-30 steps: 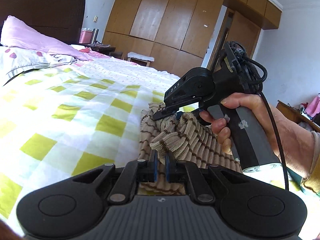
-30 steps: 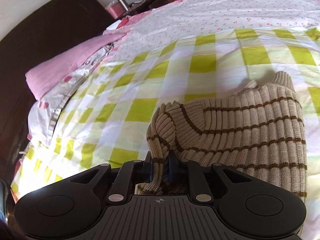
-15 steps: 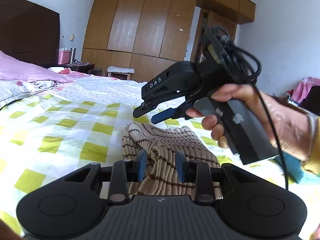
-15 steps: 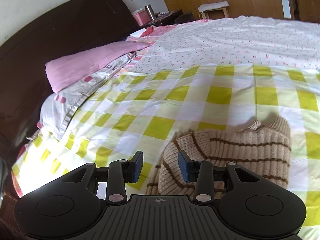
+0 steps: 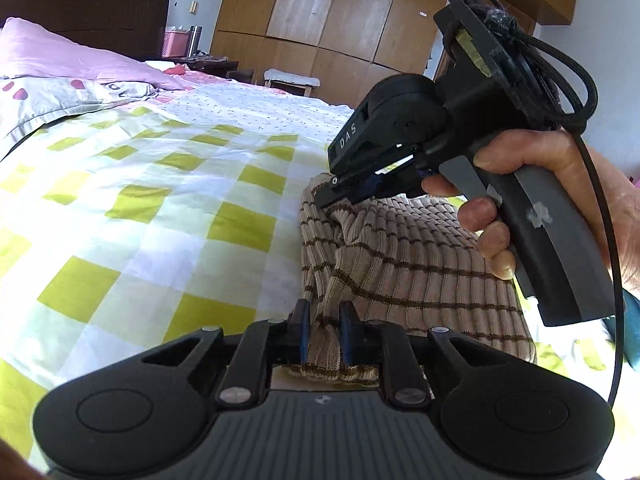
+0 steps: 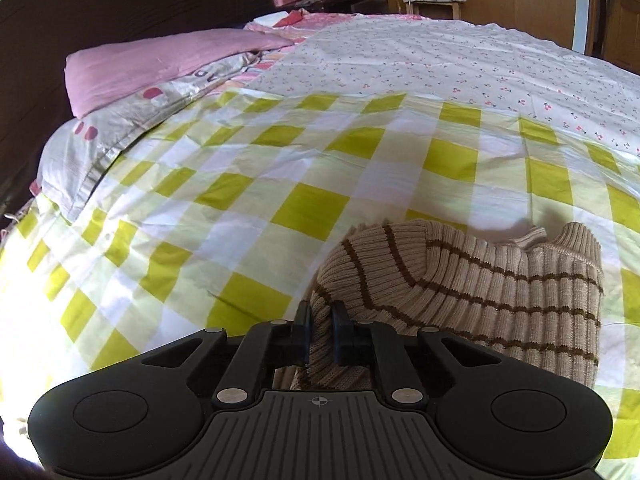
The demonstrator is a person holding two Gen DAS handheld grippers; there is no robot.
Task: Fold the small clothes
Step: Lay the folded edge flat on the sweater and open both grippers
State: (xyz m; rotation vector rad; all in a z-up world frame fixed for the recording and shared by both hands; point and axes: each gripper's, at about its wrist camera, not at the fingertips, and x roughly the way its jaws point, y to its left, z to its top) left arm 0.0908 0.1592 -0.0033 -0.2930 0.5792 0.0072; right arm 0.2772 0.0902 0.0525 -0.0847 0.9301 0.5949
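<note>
A pink pillow (image 5: 76, 56) was seen far to the left of the striped knit garment (image 5: 408, 264), against the dark headboard (image 6: 120, 4). The garment was laid on the yellow-checked bedsheet (image 5: 160, 216), near its right edge, partly folded over itself. At the garment's near edge, a bunched fold was caught between the jaws of the left gripper (image 5: 323, 332), which were narrow and closing on the cloth. At the garment's far edge, the right gripper (image 5: 360, 192) was held by a hand (image 5: 540, 196), its jaws likewise narrow and closing, with knit fabric pinched between them, as shown in the right wrist view (image 6: 320, 330). Beyond the garment, wooden wardrobes (image 5: 360, 20) were seen.
</note>
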